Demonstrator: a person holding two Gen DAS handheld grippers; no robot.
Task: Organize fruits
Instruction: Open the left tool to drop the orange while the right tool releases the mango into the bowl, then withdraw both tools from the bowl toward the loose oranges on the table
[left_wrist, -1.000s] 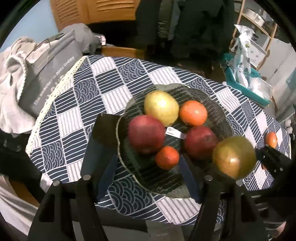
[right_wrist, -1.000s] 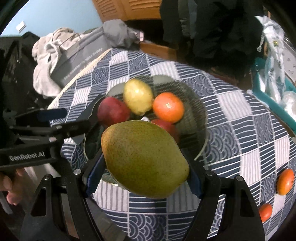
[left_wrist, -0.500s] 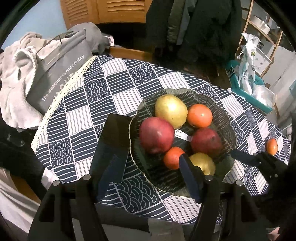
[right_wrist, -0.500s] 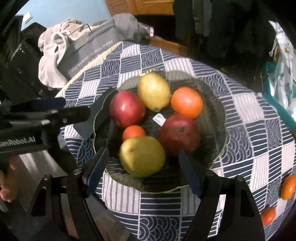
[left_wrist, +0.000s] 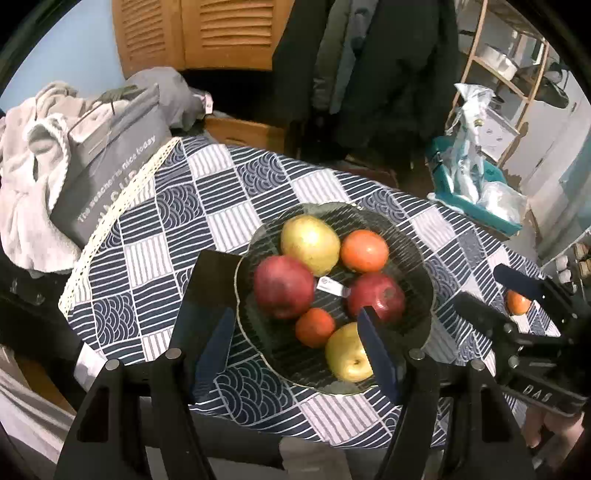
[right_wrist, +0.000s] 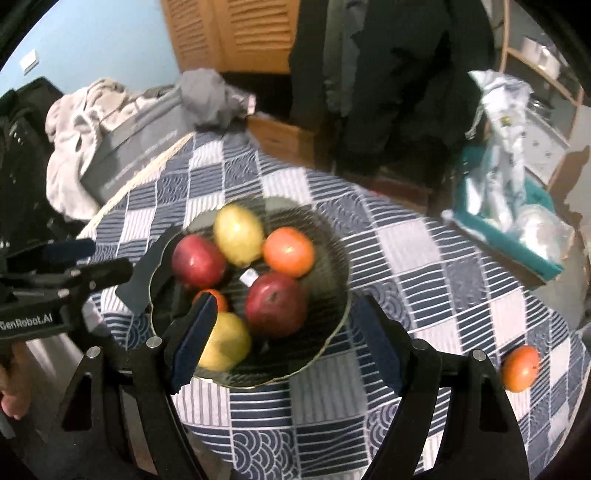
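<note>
A dark glass plate (left_wrist: 413, 236) (right_wrist: 332, 251) on the checked tablecloth holds several fruits: two red apples (left_wrist: 283, 286) (left_wrist: 380, 295), a yellow pear (left_wrist: 309, 239), an orange (left_wrist: 364, 251), a small orange (left_wrist: 314, 328) and a yellow-green pear (left_wrist: 345, 354) (right_wrist: 227, 341) at the near rim. My left gripper (left_wrist: 299, 347) is open and empty over the plate's near side. My right gripper (right_wrist: 284, 343) is open and empty, above the plate's near right rim. It shows in the left wrist view (left_wrist: 509, 299) right of the plate.
One orange fruit (right_wrist: 520, 367) (left_wrist: 518, 301) lies on the cloth right of the plate. A black flat object (left_wrist: 207, 295) lies under the plate's left edge. A grey bag (left_wrist: 107, 173) and clothes sit at the table's far left. A teal bin (right_wrist: 509, 236) stands off the table's right.
My right gripper opened and let the yellow-green pear go onto the plate's near rim, then drew back to the right. My left gripper has pulled back a little.
</note>
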